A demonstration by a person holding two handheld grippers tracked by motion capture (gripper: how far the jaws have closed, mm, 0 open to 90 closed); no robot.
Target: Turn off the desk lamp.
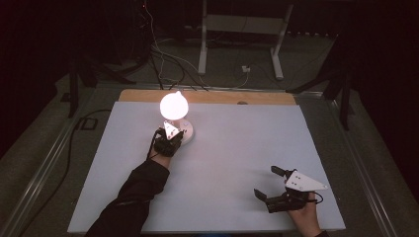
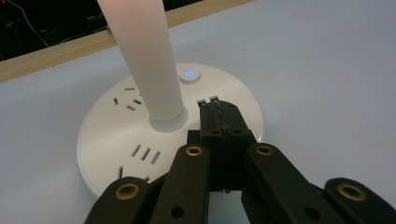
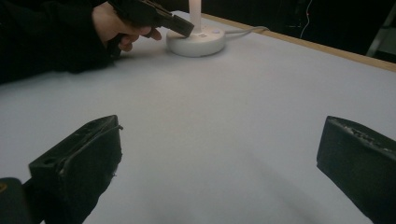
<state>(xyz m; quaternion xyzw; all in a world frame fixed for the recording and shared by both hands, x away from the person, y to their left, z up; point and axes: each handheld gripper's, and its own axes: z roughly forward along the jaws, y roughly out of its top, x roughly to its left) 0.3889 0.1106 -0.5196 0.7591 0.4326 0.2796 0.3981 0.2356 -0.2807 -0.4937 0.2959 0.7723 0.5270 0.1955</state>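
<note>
A white desk lamp stands at the table's back left, its bulb [image 1: 173, 104] lit. Its round base [image 2: 107, 135] has socket slots, a white stem [image 2: 144, 60] and a power button [image 2: 190, 74] glowing blue. My left gripper [image 2: 219, 112] is shut with nothing between its jaws; the tips sit over the base's near rim, just short of the button. From above, the left gripper [image 1: 177, 137] is against the base [image 1: 188, 129]. My right gripper [image 1: 266, 181] rests near the front right, jaws wide open and empty [image 3: 219, 149]. It looks toward the lamp base [image 3: 196, 42].
A white sheet [image 1: 237, 148] covers the table, with a wooden strip [image 1: 212, 97] along the back edge. The lamp's cable [image 3: 247, 31] runs off the back. Beyond the table are a white desk frame [image 1: 242, 29], floor cables [image 1: 168, 59] and dark stands.
</note>
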